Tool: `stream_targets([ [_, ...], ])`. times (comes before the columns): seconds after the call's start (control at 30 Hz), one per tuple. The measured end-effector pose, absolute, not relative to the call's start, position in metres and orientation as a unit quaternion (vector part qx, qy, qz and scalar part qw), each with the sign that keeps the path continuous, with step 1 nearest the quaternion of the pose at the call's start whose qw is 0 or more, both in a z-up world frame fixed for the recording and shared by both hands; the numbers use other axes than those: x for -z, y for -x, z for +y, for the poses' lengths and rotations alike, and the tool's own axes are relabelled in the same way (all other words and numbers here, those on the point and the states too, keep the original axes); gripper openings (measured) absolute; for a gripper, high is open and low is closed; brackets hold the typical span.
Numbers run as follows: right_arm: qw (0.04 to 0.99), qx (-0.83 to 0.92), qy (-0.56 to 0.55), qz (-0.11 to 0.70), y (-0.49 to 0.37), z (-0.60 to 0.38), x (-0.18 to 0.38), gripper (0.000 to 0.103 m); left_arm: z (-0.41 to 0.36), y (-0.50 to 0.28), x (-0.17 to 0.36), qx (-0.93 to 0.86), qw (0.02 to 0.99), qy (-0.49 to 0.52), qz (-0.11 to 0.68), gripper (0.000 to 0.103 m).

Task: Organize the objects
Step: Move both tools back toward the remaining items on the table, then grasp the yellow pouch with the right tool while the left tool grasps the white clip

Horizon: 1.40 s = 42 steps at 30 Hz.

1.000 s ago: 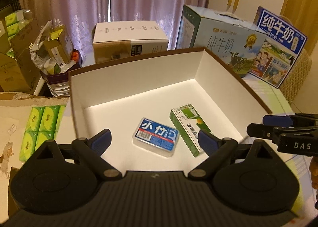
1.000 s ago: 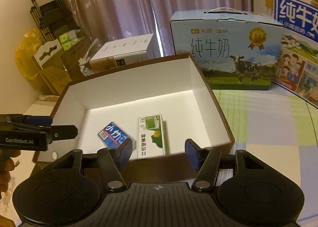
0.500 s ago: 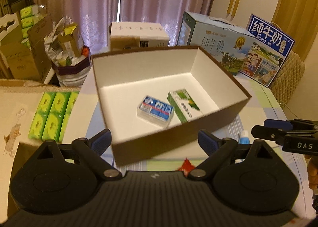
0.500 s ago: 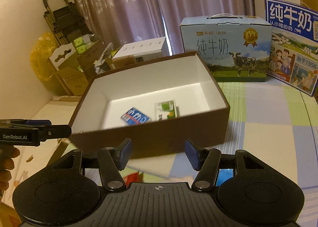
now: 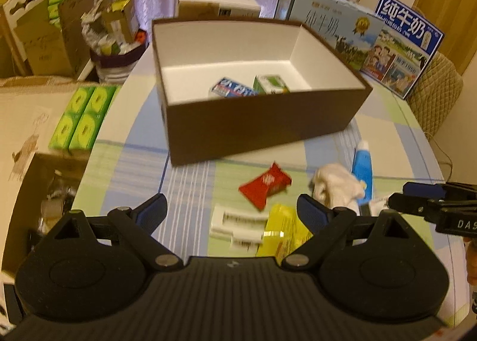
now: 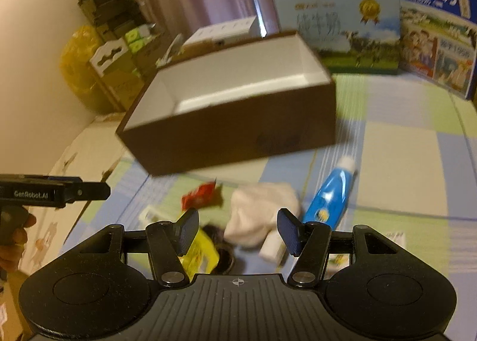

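Both grippers: black ribbed housings, round side discs, silver pivot screws, blue pads (image 5: pixel 310 213); side prints "GenRobot.AI", "DAS".

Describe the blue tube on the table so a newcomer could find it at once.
Start at the big brown box on the checked table. In front of its right corner lies the blue tube, white cap pointing toward the box, beside a crumpled white cloth. It is the only blue thing among the loose items.
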State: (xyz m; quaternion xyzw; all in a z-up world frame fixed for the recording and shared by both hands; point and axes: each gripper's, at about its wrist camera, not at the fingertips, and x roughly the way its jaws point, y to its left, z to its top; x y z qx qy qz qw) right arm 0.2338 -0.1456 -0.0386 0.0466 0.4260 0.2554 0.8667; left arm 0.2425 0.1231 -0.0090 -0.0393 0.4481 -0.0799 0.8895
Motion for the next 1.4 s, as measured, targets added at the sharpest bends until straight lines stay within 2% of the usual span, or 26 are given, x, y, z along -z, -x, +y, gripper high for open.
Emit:
stream_targets([
  [0.4,0.814,-0.306,-0.047,0.491,-0.224,-0.123,0.091,0.054,0.146,-0.216,0.022,0.035,0.882,0.058,0.467,0.092],
  [0.5,0.806,-0.314,-0.049,0.5,-0.224,-0.117,0.103,0.048,0.153,-0.213,0.025,0.025,0.88,0.062,0.471,0.092],
  [0.77,0.806,-0.336,-0.058,0.484,-0.223,-0.099,0.124,0.039,0.165,-0.209,0.034,0.01,0.874,0.065,0.482,0.092],
  [1.07,0.819,-0.344,-0.098,0.448,-0.227,-0.095,0.137,0.036,0.175,-0.21,0.045,-0.001,0.867,0.066,0.494,0.092],
  [1.1,0.821,-0.344,-0.097,0.445,-0.227,-0.094,0.137,0.033,0.176,-0.21,0.046,-0.001,0.866,0.066,0.496,0.092],
  [1.17,0.818,-0.352,-0.096,0.445,-0.226,-0.093,0.138,0.008,0.177,-0.211,0.048,-0.001,0.864,0.067,0.499,0.091],
  [1.4,0.819,-0.364,-0.103,0.432,-0.22,-0.097,0.121,0.005,0.175,-0.217,0.054,0.007,0.862,0.063,0.502,0.091],
])
